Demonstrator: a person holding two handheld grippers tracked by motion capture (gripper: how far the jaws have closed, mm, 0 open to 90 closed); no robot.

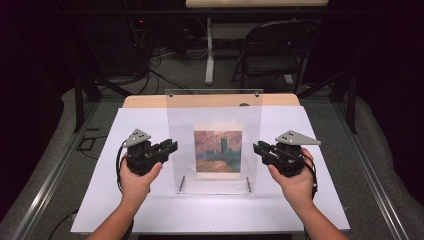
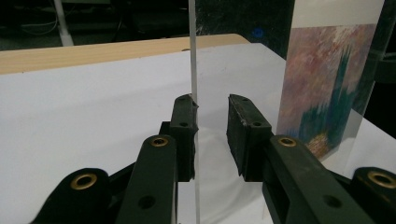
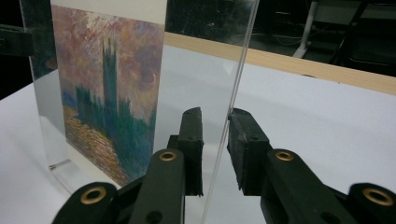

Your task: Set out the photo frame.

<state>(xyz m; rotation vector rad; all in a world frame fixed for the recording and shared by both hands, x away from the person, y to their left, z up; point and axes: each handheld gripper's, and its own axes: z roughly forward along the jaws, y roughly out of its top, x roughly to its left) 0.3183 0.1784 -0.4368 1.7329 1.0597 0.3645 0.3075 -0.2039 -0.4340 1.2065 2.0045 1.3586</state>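
Note:
A clear acrylic panel [image 1: 214, 125] stands upright on the white sheet, with a painting print [image 1: 218, 151] of towers under a reddish sky inside it. My left gripper [image 1: 172, 147] straddles its left edge. In the left gripper view that edge [image 2: 192, 56] lies against one pad, with a gap to the other, so the left gripper [image 2: 211, 103] is open. My right gripper [image 1: 256, 148] straddles the right edge. That edge [image 3: 243, 60] sits close to one pad and clear of the other, so the right gripper [image 3: 215, 115] is open too. The print [image 3: 109, 79] faces this camera at an angle.
The white sheet [image 1: 150, 210] covers most of the wooden table [image 1: 145, 101]. Two small metal pegs [image 1: 181, 184] foot the panel. Behind the table stand a folding chair [image 1: 272, 50] and a white table leg [image 1: 209, 50], with cables on the floor.

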